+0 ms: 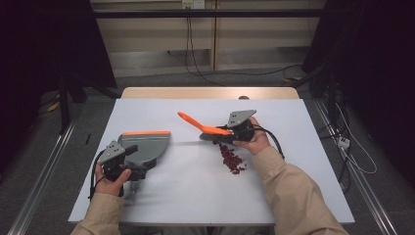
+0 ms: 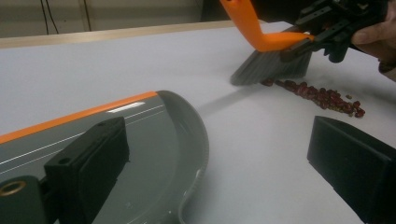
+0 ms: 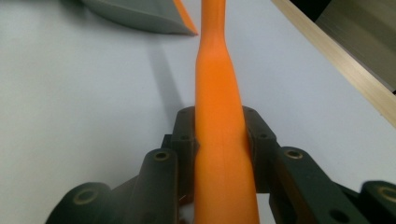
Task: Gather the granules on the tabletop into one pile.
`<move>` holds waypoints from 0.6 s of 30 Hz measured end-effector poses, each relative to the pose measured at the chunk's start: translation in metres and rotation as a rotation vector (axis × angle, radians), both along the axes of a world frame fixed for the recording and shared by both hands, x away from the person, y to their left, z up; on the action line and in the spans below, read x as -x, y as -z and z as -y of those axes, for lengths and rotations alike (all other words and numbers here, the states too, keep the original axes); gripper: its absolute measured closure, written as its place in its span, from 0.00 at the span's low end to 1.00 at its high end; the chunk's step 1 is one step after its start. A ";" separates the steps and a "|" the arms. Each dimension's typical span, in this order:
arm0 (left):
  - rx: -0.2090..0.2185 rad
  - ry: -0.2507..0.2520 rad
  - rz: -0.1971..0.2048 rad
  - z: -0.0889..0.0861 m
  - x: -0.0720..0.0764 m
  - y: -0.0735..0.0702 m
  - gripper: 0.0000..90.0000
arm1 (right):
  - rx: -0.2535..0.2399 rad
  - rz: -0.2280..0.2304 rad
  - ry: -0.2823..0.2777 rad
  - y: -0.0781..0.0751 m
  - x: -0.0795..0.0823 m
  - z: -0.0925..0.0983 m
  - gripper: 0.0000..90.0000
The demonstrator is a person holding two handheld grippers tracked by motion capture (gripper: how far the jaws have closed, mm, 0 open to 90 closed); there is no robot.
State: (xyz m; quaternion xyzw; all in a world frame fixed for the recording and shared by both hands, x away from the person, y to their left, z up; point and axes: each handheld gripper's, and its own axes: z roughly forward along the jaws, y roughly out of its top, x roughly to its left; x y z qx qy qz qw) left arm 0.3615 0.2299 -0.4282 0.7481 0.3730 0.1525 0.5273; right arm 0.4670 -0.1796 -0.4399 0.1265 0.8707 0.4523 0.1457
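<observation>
My right gripper [image 1: 230, 132] is shut on the orange handle [image 3: 219, 116] of a small brush [image 1: 200, 125], right of the table's middle. In the left gripper view the brush's dark bristles [image 2: 273, 67] rest on the table at the end of a trail of red beans [image 2: 322, 95]. The beans [image 1: 232, 159] lie just in front of the right hand. A grey dustpan [image 1: 147, 144] with an orange front lip lies at the left. My left gripper [image 1: 134, 154] stands open over it: one jaw sits above the pan [image 2: 154, 140], the other is well clear beside it.
The white table top [image 1: 195, 196] has a wooden strip [image 1: 210, 93] along its far edge. Beyond it are cables on the floor and a pale wall panel. Metal rails run along both sides of the table.
</observation>
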 end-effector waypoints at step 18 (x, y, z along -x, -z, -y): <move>-0.004 0.004 0.005 0.002 0.001 0.000 0.06 | 0.017 -0.026 -0.053 -0.003 0.035 0.018 0.80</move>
